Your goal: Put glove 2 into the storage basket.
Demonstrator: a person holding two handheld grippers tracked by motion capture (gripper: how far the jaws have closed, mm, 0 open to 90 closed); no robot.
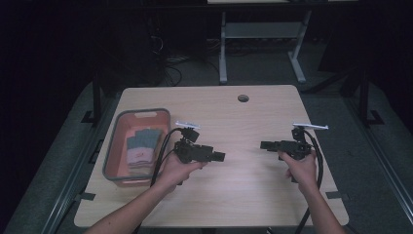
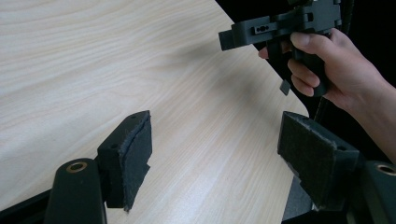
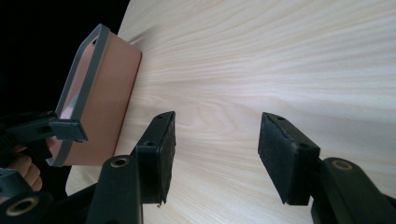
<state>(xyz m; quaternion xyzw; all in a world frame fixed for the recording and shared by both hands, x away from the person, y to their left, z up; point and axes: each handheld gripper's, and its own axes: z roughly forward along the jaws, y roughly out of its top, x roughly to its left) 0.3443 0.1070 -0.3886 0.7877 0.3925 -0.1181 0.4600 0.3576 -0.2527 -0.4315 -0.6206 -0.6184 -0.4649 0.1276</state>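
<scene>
At far left on the wooden table [image 1: 253, 112], a pink bin with a grey rim [image 1: 113, 146], folded cloths [image 1: 141, 146] stacked inside. Just right of the bin, the left gripper [image 1: 219, 156], held level above the tabletop, pointing right, jaws spread wide with nothing between the pads. Bare wood in the middle, nothing in the way. Well apart at right, the right gripper [image 1: 264, 145], also level, pointing left toward the other, jaws wide and empty. Forearms entering from the bottom edge, each hand wrapped round a grip.
</scene>
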